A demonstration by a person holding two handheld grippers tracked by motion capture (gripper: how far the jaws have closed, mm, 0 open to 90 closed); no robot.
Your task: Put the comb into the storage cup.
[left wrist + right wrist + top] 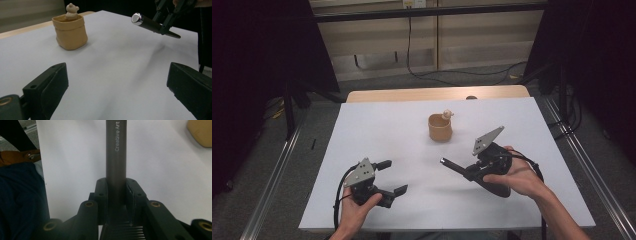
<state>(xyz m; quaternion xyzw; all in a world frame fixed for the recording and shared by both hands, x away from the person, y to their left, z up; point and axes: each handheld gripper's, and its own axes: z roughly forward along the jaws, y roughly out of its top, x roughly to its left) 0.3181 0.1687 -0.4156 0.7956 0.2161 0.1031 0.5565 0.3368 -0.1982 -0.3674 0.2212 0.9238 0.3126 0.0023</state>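
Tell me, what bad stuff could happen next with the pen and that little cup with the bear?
1. The right gripper clamps the dark pen near one end, so most of it sticks out; it might tilt or slip in the jaws.
2. The tan cup is small and stands loose on the white sheet; a nudge from the pen could tip it or knock the bear figure off.
3. The left gripper is open and away from the cup, so nothing steadies it.

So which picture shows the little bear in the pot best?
The left gripper view: the bear is near, poking above the pot. The high view shows it tiny. The right gripper view catches just a pot corner.
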